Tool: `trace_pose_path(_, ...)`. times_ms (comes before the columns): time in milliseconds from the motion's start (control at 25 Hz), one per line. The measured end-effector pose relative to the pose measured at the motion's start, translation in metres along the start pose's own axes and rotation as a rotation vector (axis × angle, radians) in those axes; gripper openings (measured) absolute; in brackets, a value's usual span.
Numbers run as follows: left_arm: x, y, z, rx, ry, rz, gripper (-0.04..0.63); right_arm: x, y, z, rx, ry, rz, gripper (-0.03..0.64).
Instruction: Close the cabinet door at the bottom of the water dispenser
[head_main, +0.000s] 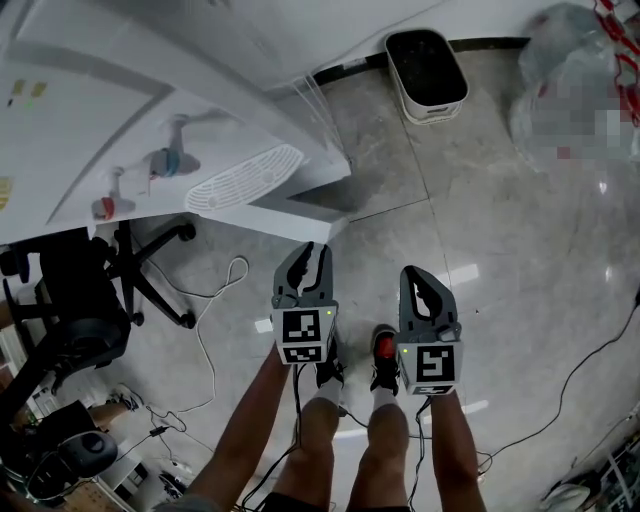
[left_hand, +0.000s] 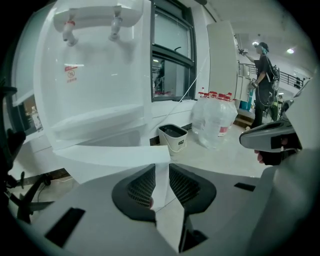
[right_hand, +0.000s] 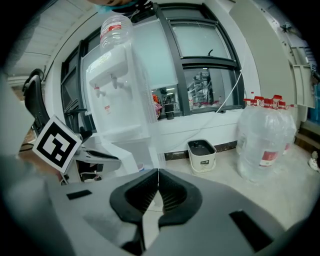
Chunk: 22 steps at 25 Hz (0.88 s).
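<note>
white water dispenser (left_hand: 95, 75) by the window, its white bottom cabinet door (left_hand: 110, 159) hanging open, left gripper (left_hand: 161, 167) right at the door's corner, fingers slightly apart, right gripper (right_hand: 158, 172) alongside, fingers together, empty

We read office-type workspace: swivel chair (head_main: 90, 290) on polished stone floor (head_main: 500, 230), water dispenser (right_hand: 117, 95), spare water jugs (right_hand: 265, 137), waste bin (head_main: 427, 75), loose cables (head_main: 215, 330), big dark-framed windows (right_hand: 200, 65).

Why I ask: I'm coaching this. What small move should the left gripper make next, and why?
Probably close the left gripper on the cabinet door: it stands open off the water dispenser, its free edge in the gap between the parted jaws.
</note>
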<state>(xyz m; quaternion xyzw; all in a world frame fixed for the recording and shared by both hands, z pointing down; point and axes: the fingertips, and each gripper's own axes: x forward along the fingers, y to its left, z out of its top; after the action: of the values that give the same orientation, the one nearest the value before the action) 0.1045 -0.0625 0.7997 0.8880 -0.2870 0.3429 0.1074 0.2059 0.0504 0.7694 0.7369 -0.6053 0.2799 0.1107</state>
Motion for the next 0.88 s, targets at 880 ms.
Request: trace_pose_path(880, 0.048, 0.011, 0.043, 0.069, -0.067, 0.008, 0.101, 0.033, -0.023, 0.006, 0.046, -0.052, -0.037, 0.018)
